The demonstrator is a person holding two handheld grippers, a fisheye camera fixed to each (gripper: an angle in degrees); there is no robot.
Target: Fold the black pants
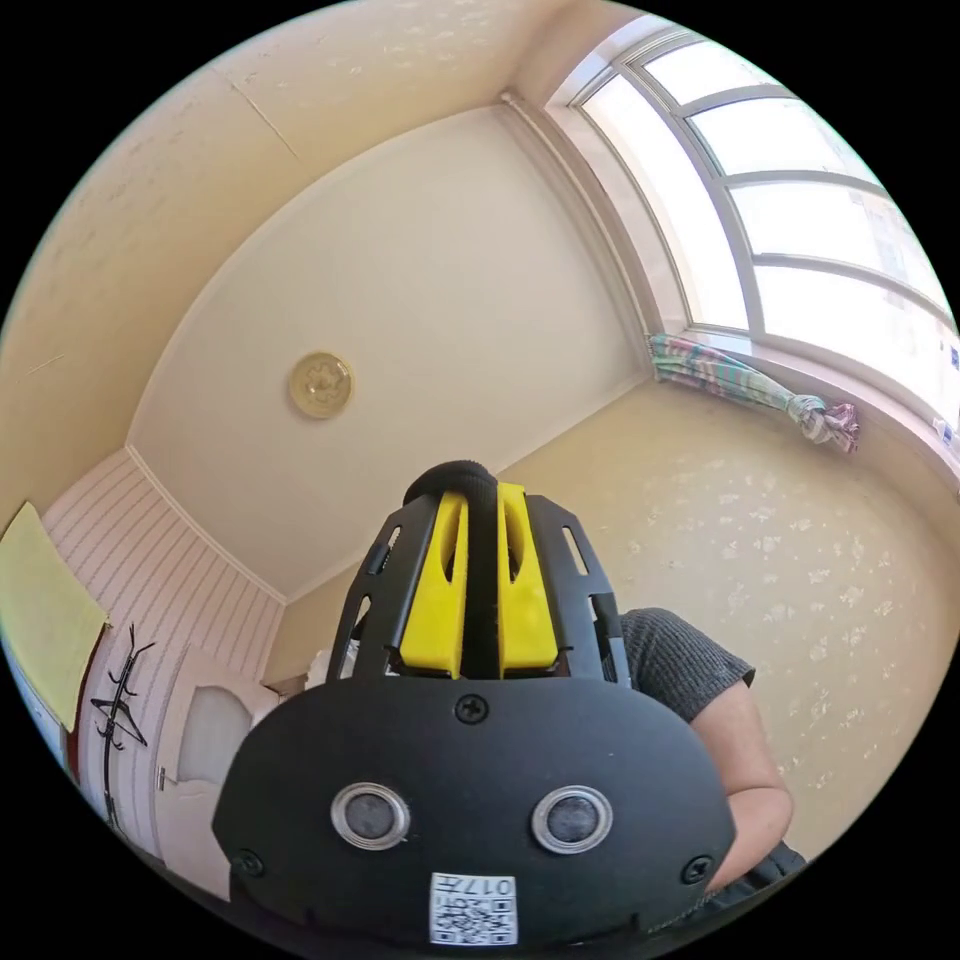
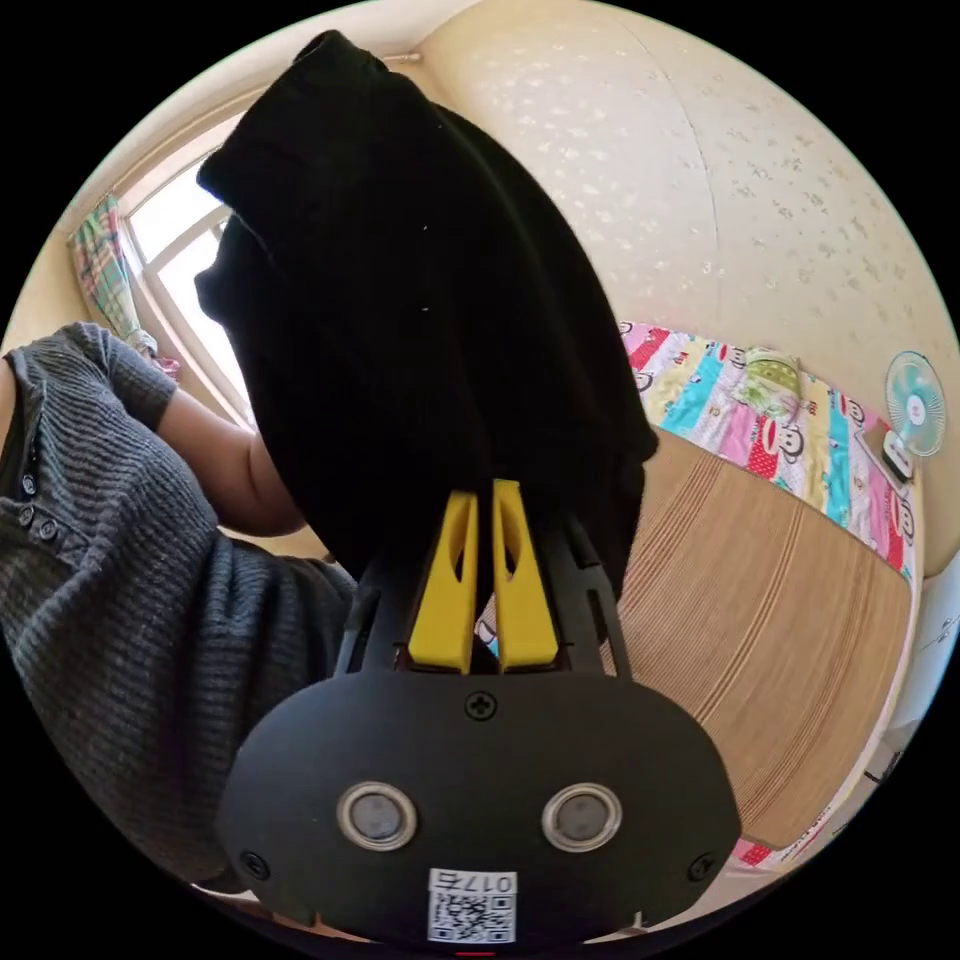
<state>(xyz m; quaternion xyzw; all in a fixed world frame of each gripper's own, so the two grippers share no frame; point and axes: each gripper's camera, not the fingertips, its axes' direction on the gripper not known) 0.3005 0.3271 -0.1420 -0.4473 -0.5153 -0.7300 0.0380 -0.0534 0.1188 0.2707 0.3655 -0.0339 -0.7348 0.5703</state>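
1. One pair of black fabric pants (image 2: 420,300) hangs bunched in a dark mass, pinched between the yellow jaws of the right gripper (image 2: 484,495).
2. Left gripper (image 1: 484,497) points at the cream ceiling (image 1: 420,300), jaws nipping a black fold of fabric.
3. Both gripper bodies carry small printed code labels (image 2: 472,906).
4. Behind lie a wooden slatted mat (image 2: 790,620) and cartoon-print bedsheet (image 2: 760,420).

Left gripper (image 1: 484,490) points at the ceiling, jaws pinching black cloth; right gripper (image 2: 485,488) clamps the pants (image 2: 420,300).
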